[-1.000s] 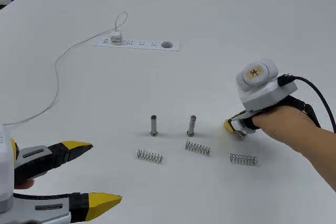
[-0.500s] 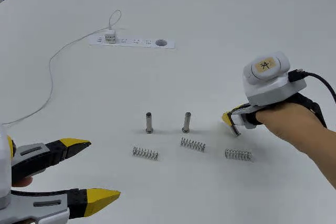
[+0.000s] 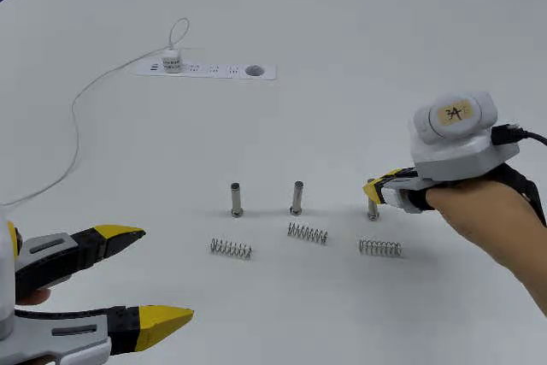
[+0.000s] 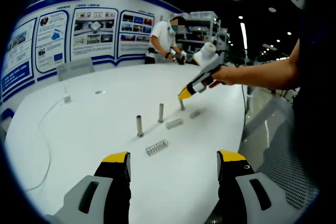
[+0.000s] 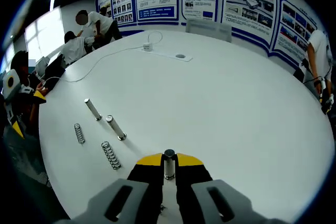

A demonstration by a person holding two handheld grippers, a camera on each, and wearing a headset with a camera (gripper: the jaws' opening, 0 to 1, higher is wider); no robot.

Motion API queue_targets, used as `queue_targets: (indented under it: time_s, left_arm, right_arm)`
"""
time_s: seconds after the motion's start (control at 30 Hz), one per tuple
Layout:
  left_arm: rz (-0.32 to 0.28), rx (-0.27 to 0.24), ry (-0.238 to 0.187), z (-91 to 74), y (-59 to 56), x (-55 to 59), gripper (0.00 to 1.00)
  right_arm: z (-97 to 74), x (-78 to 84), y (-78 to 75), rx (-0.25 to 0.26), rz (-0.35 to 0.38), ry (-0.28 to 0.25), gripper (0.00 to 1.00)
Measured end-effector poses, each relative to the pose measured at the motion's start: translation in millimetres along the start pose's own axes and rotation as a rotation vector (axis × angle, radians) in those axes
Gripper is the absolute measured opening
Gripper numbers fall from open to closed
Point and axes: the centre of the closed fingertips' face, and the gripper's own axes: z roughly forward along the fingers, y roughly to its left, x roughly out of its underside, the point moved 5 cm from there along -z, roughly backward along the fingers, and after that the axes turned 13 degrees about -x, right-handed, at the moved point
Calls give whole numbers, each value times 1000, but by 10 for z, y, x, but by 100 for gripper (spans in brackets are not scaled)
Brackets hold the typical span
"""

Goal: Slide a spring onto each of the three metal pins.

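The left gripper (image 3: pixel 165 275) is hovering nearest, jaws wide apart and ready for the three springs (image 3: pixel 308 233) lying flat in front of the two standing pins (image 3: pixel 297 197), while the right gripper (image 3: pixel 373 192) is clamping the third pin (image 3: pixel 373 209) upright in line with them.

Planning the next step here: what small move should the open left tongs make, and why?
Probably reach the left tongs toward the leftmost spring, the one nearest them: it lies loose in front of a bare pin, while the right tongs are shut on the third pin.
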Motion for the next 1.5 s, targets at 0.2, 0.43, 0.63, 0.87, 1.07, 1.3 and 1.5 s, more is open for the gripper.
queue_targets:
  time_s: [0.2,0.43,0.63,0.87,1.07,1.3,1.5]
  left_arm:
    - [-3,-5,3,-11,8,15,68]
    - [-3,0,4,-4,-5,17,68]
    - [-4,-1,-1,-8,5,8,68]
    - [-4,2,3,-9,4,19,68]
    - [0,5,4,-4,-3,6,69]
    - [2,4,-1,-7,-2,-14,69]
    - [3,5,2,-8,-14,-4,68]
  right_arm:
    - [-64,42,39,3,-19,-48,9]
    - [-73,49,48,0,-25,-36,9]
    - [-55,55,55,0,-81,3,9]
    - [-33,71,-3,2,-96,17,9]
    - [-51,69,-7,-2,-101,11,12]
    - [-123,91,-63,-7,-98,1,13]
    - [-233,141,-2,-34,-131,17,13]
